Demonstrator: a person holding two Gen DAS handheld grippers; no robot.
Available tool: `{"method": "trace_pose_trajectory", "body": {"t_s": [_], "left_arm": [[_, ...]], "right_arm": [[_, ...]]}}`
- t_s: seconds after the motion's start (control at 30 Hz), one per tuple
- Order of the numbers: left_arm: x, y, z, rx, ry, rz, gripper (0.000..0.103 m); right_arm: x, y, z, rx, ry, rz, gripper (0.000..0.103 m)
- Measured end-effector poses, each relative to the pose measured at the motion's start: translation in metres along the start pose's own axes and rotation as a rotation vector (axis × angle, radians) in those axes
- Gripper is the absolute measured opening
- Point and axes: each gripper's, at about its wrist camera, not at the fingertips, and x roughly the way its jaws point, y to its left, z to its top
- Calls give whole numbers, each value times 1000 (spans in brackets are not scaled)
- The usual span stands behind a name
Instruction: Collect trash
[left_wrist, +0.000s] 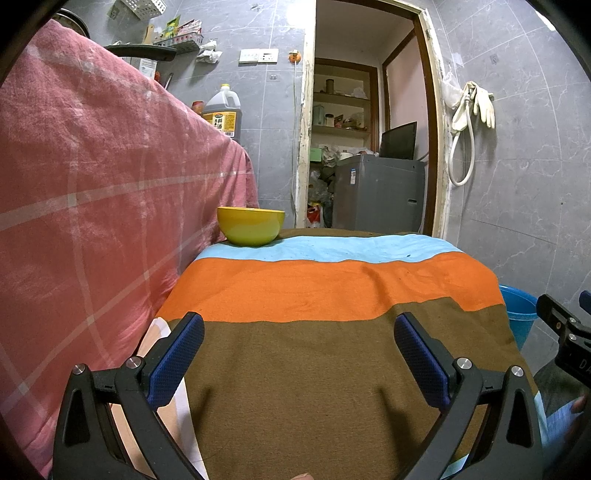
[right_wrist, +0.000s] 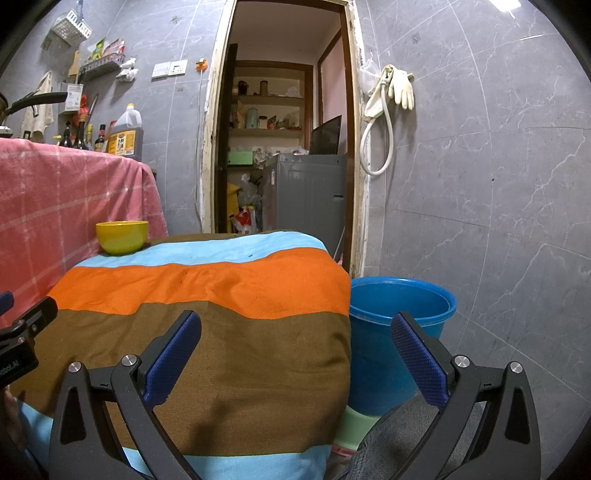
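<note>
My left gripper (left_wrist: 299, 350) is open and empty over the near brown band of a striped cloth (left_wrist: 332, 280) on a low table. My right gripper (right_wrist: 295, 350) is open and empty at the table's right front corner, above the cloth's edge. A yellow bowl (left_wrist: 251, 226) stands at the far left corner of the table; it also shows in the right wrist view (right_wrist: 122, 237). A blue plastic bucket (right_wrist: 399, 302) stands on the floor right of the table; its rim shows in the left wrist view (left_wrist: 521, 306). No loose trash shows on the cloth.
A pink checked cloth (left_wrist: 92, 184) covers a taller counter to the left, with a large oil jug (right_wrist: 127, 134) and bottles on it. An open doorway (right_wrist: 280, 129) ahead leads to shelves and a grey washing machine (right_wrist: 310, 192). Gloves and a hose (right_wrist: 388, 110) hang on the grey tiled wall.
</note>
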Motion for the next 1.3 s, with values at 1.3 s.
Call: {"method": "trace_pose_trajectory", "body": {"t_s": [1.3], "left_arm": [[0, 0, -1, -1, -1, 1, 101]], "right_arm": [[0, 0, -1, 0, 6, 2, 103]]}}
